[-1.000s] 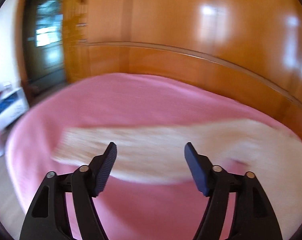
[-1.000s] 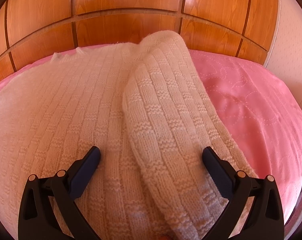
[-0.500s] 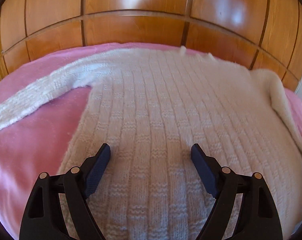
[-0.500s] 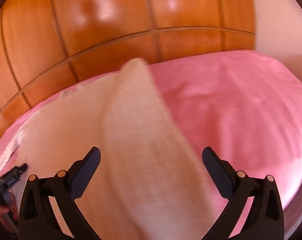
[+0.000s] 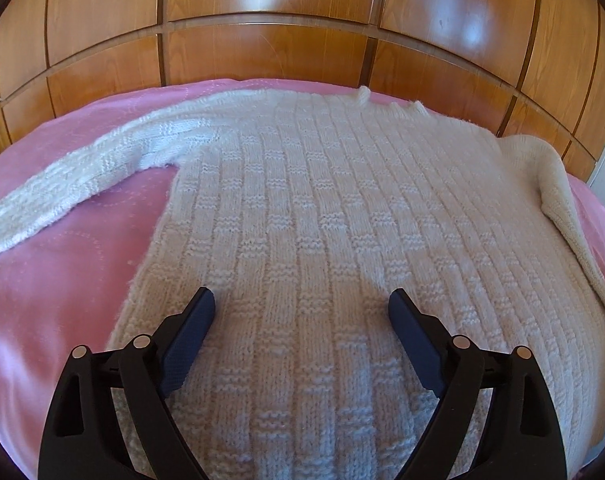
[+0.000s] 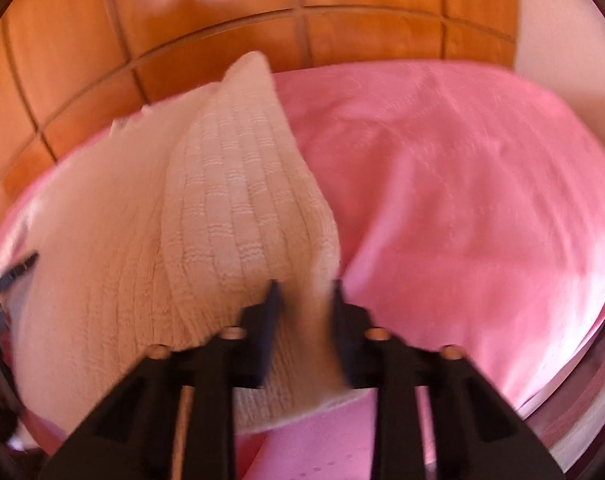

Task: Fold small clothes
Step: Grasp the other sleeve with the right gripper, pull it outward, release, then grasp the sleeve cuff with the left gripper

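Note:
A cream knitted sweater point(image 5: 322, 208) lies flat on a pink bedspread point(image 5: 62, 280). Its left sleeve point(image 5: 86, 168) stretches out to the left; its right sleeve point(image 5: 558, 196) is folded inward along the right side. My left gripper point(image 5: 301, 312) is open and empty, hovering over the sweater's lower body. In the right wrist view my right gripper point(image 6: 304, 292) is shut on the lower end of the folded right sleeve point(image 6: 242, 200). The left gripper's fingertips point(image 6: 18, 268) show at that view's left edge.
A glossy wooden panelled headboard point(image 5: 302, 40) runs along the far side of the bed. Bare pink bedspread point(image 6: 462, 200) lies to the right of the sweater, with the bed edge and a pale wall point(image 6: 562, 40) beyond.
The right gripper has closed from wide open onto the folded sleeve. The left gripper swung from the outstretched sleeve to over the sweater's body and stays open.

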{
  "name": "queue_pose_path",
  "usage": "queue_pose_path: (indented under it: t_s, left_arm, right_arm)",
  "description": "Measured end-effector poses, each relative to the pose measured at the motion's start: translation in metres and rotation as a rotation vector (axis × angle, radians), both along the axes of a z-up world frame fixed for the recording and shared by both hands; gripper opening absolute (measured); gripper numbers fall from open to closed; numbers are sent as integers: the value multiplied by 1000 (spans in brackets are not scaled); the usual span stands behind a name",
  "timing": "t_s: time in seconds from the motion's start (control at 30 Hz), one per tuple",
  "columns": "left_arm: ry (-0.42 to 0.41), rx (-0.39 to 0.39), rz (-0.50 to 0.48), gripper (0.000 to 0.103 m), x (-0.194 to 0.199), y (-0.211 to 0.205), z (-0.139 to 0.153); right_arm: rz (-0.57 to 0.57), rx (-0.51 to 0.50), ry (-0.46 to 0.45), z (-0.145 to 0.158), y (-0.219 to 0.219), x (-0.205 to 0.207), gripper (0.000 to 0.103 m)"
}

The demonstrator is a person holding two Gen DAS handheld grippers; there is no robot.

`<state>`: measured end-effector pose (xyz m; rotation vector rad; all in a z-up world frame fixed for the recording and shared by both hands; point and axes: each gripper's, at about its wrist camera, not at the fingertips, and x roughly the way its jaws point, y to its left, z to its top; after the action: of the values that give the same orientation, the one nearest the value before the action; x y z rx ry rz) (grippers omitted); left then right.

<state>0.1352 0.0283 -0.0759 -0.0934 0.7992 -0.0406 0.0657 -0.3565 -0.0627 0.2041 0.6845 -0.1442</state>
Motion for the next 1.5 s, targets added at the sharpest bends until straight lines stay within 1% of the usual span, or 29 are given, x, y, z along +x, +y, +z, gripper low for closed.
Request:
queue_pose_path:
  t_s: [0.03,0.1,0.2,0.3,0.37,0.5,0.57,0.67,0.7,0.73,0.8,0.87,0.9,0.93,0.97,1.0,1.07,1.1,1.17,1.2,1.23,1.27,1.3,1.37,1.43,1.5]
  left_arm:
    - [1,3,0,88,1,0,0]
    - [2,4,-1,89,1,-1,-1]
    - [4,9,-2,89,2,-1,-2]
    - [4,10,-3,90,2,-1,-3]
    - [4,12,-4,90,2,-2,-4]
    - [9,20,-6,92,3,-3,-7]
    - [9,23,-7,92,3,-4,-9]
    - [11,23,-10,94,4,-5,-11]
    - [13,22,-13,95,5,-5,-12]
    - [15,19,-17,96,6,-5,-13]
    - [19,14,-23,97,7,-5,-14]
    - [20,9,-26,97,8,-5,-15]
    - [19,7,-27,97,8,-5,-15]
    - [19,4,-28,98,8,-5,-16]
    - [18,4,-29,98,8,-5,-16]
    - [19,4,-30,98,8,-5,-16]
    - [19,2,-31,98,8,-5,-16]
    - [19,-1,-32,99,8,-5,-16]
    - [16,-11,-31,99,7,-3,-14]
    - [15,-16,-24,99,5,-1,-11]
    - [11,-17,-13,99,3,0,-8]
    - [-1,-17,3,99,-1,2,-4]
    - [-32,-21,30,99,-9,8,2]
    - [-61,-20,72,99,-21,20,7]
    - [-68,-7,129,99,-35,36,9]
    - [-44,11,192,99,-49,55,5]
  right_arm:
    - [6,-55,1,6,2,2,8]
    - [-10,-101,-6,11,-6,4,8]
    - [-81,-166,-23,22,-32,14,7]
    - [-175,-242,-19,28,-65,32,7]
    - [-222,-265,-14,29,-85,41,7]
    - [-358,-325,6,32,-134,68,7]
    - [-409,-342,6,37,-150,80,7]
    - [-473,-401,9,39,-171,99,8]
    - [-501,-427,24,36,-178,108,14]
    - [-529,-437,42,34,-182,114,32]
    - [-580,-428,75,26,-190,123,56]
    - [-598,-343,52,23,-192,118,58]
    - [-590,-293,6,25,-183,110,60]
    - [-568,-256,-30,27,-173,104,69]
    - [-513,-202,-92,30,-155,94,72]
    - [-447,-161,-144,32,-135,85,74]
    - [-319,-98,-181,32,-100,75,74]
    - [-229,-42,-187,29,-79,68,74]
    - [-123,49,-173,21,-54,60,73]
    - [-56,120,-156,15,-40,56,68]
    - [-15,163,-144,10,-31,54,63]
    - [25,197,-130,6,-20,51,61]
    - [70,216,-116,2,-8,47,60]
    - [125,215,-109,-2,11,37,60]
    - [156,205,-93,-7,24,28,60]
    - [168,223,-53,-19,32,21,61]
